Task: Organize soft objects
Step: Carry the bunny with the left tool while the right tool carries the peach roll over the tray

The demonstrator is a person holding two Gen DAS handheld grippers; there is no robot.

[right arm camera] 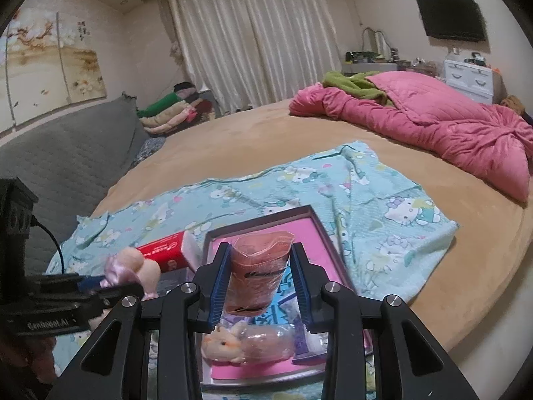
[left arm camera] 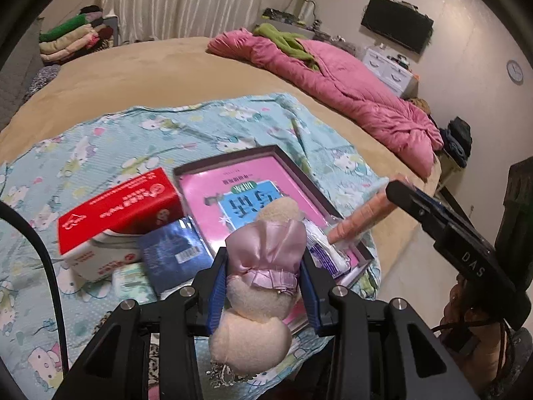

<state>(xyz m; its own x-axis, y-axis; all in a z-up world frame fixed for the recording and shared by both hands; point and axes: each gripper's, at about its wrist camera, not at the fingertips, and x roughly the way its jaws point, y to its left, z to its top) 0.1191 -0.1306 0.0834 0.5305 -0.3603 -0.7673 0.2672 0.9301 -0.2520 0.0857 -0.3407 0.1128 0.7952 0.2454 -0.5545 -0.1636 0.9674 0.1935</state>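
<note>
My left gripper (left arm camera: pixel 263 260) is shut on a cream plush doll in a pink satin dress (left arm camera: pixel 263 273), held above the near end of a grey tray (left arm camera: pixel 233 158). It also shows in the right wrist view (right arm camera: pixel 133 266). My right gripper (right arm camera: pixel 260 266) is shut on a packet of orange-pink soft cloth in clear wrap (right arm camera: pixel 258 270), also over the tray (right arm camera: pixel 319 223); the packet shows in the left wrist view (left arm camera: pixel 363 213). A small plush animal in a clear bag (right arm camera: pixel 240 343) lies in the tray on a pink book (left arm camera: pixel 213 193).
A red and white tissue box (left arm camera: pixel 116 213), a dark blue packet (left arm camera: pixel 173 256) and a pale packet lie left of the tray on a Hello Kitty sheet (right arm camera: pixel 399 220). A pink quilt (right arm camera: pixel 433 123) lies at the bed's far right. Folded blankets (right arm camera: pixel 173 110) are stacked by the curtain.
</note>
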